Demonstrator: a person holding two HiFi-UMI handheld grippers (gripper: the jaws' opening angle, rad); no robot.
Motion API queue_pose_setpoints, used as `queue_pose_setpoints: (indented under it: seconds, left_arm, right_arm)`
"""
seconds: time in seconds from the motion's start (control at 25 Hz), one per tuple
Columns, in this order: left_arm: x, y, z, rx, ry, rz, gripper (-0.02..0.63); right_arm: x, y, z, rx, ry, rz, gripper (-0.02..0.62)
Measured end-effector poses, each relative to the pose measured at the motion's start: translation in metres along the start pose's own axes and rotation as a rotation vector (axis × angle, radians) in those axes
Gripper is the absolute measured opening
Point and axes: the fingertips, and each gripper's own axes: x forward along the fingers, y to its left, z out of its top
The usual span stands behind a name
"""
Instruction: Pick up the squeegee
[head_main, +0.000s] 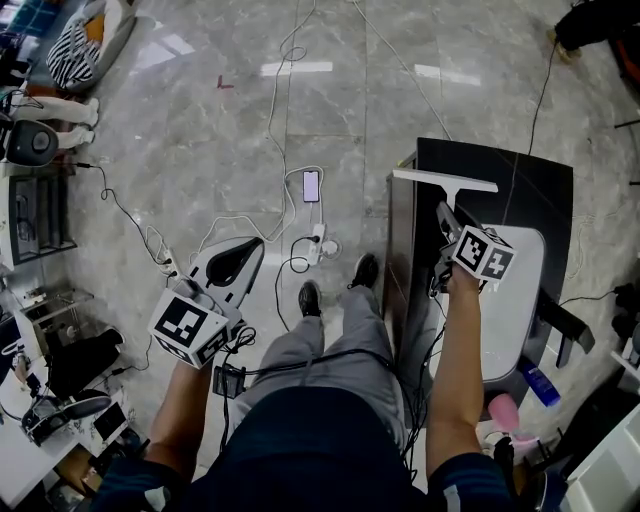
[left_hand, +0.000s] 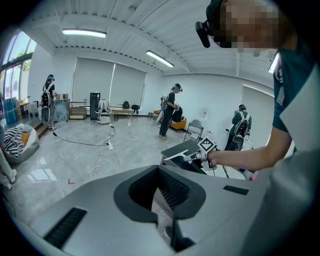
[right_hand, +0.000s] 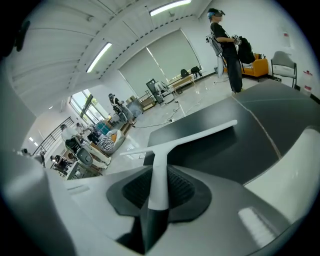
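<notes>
Lifting the squeegee (head_main: 445, 180), whose white blade sits near the far end of the dark counter (head_main: 535, 195), goes best if the right claw (right_hand: 159, 192), clamped on its handle, rises straight without rolling, while the left claw (left_hand: 161, 192), jaws together and empty, hangs aside.

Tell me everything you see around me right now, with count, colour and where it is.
table: one, black, at right
squeegee: one, white, held over table's corner
panel: one, white, on table
phone: one, lit screen, floor ahead
power strip: one, white, floor near phone
cables: several, white and black, across floor
other people: several, far side of room
left gripper: one, grey, shut, empty, over floor
right gripper: one, grey, shut on squeegee
</notes>
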Motion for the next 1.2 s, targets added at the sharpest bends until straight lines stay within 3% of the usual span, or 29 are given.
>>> queue_pose_setpoints:
  seconds: [1.2]
  left_arm:
    - [0.002, -0.011, -0.026, -0.031, 0.031, -0.021, 0.006]
  right_arm:
    - [-0.028, 0.018, -0.018, 0.107, -0.059, 0.032, 0.092]
